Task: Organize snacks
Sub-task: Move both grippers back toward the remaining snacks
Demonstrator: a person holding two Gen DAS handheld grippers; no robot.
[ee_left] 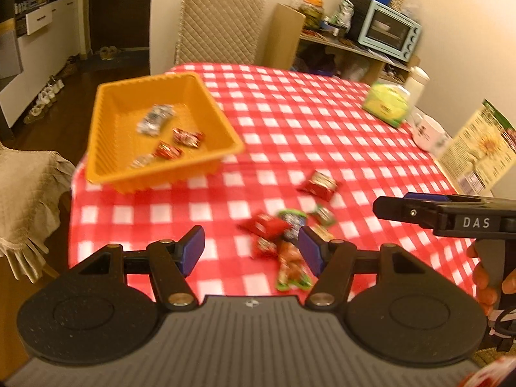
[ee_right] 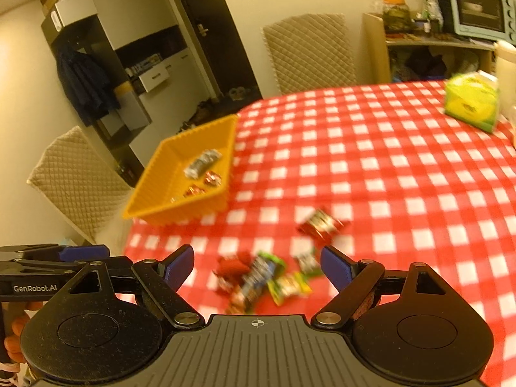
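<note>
a table covered in a red and white checked cloth (ee_left: 322, 122), seen from two hand-held grippers pointing down at it. the pictures are blurred.

the left gripper (ee_left: 251, 248) hovers above the near part of the table with its blue-padded fingers apart and nothing between them. the right gripper (ee_right: 258, 269) hovers beside it, its fingers spread wide and also empty. each gripper shows at the edge of the other's view, with a hand (ee_left: 483, 277) around the right one's handle.

a loose pile of wrapped snacks (ee_right: 258, 277), red, green and blue, lies on the cloth just beyond the fingertips. one red packet (ee_left: 319, 185) lies a little apart, further out.

an orange tray (ee_left: 109, 103) stands at the far left edge of the table, holding a silver packet (ee_left: 154, 119) and a few small red ones.

a green box (ee_right: 471, 103) sits at the far right. padded chairs (ee_left: 219, 25) stand around the table.
</note>
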